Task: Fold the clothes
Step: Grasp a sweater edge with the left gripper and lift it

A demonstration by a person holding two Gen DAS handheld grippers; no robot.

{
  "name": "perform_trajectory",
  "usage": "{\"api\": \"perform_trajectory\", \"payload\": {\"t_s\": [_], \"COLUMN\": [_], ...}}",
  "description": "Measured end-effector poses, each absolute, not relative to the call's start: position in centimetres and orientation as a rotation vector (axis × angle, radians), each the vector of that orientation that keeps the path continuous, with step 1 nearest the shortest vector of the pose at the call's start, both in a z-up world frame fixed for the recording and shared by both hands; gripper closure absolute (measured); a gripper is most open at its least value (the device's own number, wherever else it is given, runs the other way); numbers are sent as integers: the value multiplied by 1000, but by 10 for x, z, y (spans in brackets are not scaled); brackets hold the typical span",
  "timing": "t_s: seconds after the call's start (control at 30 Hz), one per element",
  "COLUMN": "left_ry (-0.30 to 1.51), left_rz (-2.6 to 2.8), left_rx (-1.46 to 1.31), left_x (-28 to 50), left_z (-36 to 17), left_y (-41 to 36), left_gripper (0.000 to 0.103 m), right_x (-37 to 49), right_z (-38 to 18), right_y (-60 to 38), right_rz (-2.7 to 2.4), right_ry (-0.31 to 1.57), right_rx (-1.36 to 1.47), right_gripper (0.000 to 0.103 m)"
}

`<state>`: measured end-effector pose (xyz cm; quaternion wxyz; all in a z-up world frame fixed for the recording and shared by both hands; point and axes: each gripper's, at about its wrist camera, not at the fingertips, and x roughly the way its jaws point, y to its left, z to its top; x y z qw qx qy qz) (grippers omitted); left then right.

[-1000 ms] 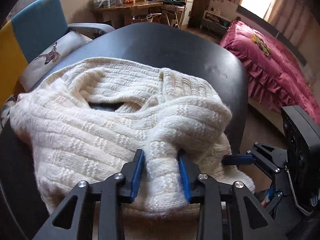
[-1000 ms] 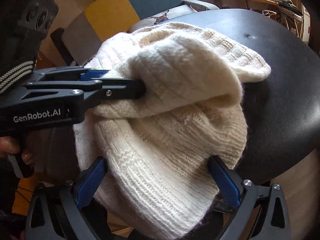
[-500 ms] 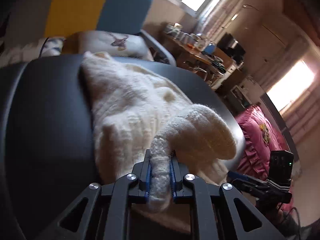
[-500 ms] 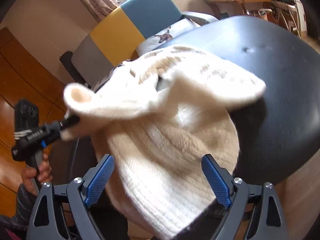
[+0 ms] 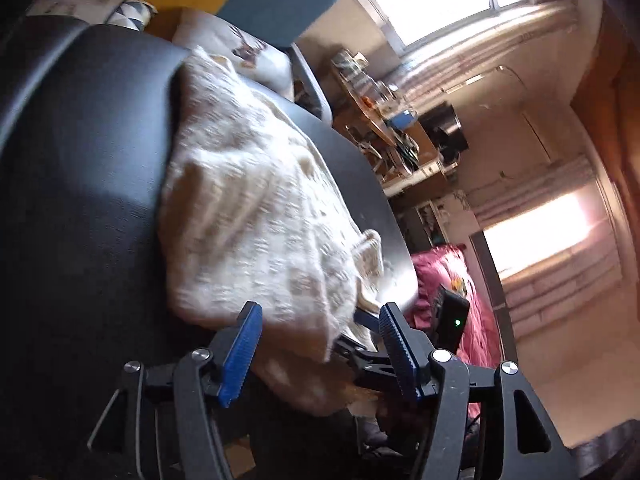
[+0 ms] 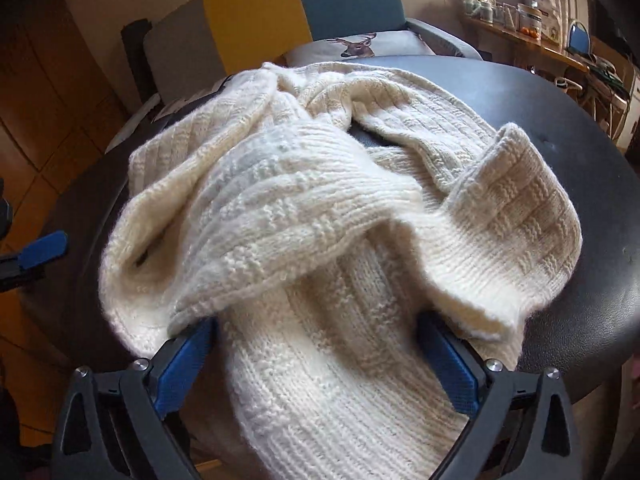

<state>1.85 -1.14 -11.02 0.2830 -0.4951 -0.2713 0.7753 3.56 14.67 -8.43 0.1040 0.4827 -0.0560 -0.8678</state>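
- Cream knit sweater (image 6: pixel 304 208), heaped and rumpled on the round black bench (image 6: pixel 592 184); covering most of the top from the far edge, by the chair, to the near edge.
- One thick fold doubled over the heap toward the near-left edge; a ribbed end (image 6: pixel 516 200) curled up toward the right edge.
- A long knitted section spilling over the near edge, hanging down between the right jaws.
- A dark gap of bare bench showing through the folds near the middle of the heap.
- Right gripper (image 6: pixel 320 360): jaws spread wide, blue pads either side of the hanging section, not closed on it; whether the pads touch the knit, cannot tell.
- Left gripper (image 5: pixel 320 344): jaws apart, nothing clamped; a corner of the sweater (image 5: pixel 256 208) drooping between the blue pads, blurred.
- In the left wrist view, the right gripper's black body with a green light (image 5: pixel 452 320) beyond the right pad, at the bench edge.
- In the right wrist view, one blue pad of the left gripper (image 6: pixel 40 248) off the left edge of the bench, apart from the sweater.
- Behind the far edge: chair with grey, yellow and blue back (image 6: pixel 256 20), deer-print cushion (image 6: pixel 356 46) on its seat.
- Beyond the right edge: wooden side table with jars (image 6: pixel 516 20); pink bedspread (image 5: pixel 476 312) seen in the left wrist view.
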Motion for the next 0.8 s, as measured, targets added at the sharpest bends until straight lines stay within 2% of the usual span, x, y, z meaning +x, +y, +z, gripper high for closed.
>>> {"api": "perform_trajectory", "payload": {"t_s": [0.1,0.23,0.37,0.43,0.47,0.57,0.67,0.8], "left_ry": [-698,-696,-780,-820,-840,-841,-843,-864], "left_rz": [1962,1946,1956,1979,2001,2118,2242,2412], "left_rx": [-1372,-1543,-1594,-1601,-1594,-1542,-1456,-1356], "left_x": [20,20,18,13,10,5,6,7], "left_z": [-113,-145,-156,-157,-156,-145,-132,-112], "left_y": [24,42,39,35,33,27,5,-43], "left_gripper": [41,43,43,43,54,72,78,80], "right_x": [39,40,40,41,41,42,45,46], "right_z": [-89,-98,-104,-105,-104,-105,-104,-100], "right_y": [150,152,135,135,136,138,137,139], "right_rz": [-2546,-2563,-2618,-2624,-2622,-2614,-2614,-2596], "right_ry": [-114,-47,82,76,62,54,74,95], "right_rx": [1410,1399,1399,1390,1386,1381,1385,1413], "right_gripper": [0,0,0,0,0,0,0,0]}}
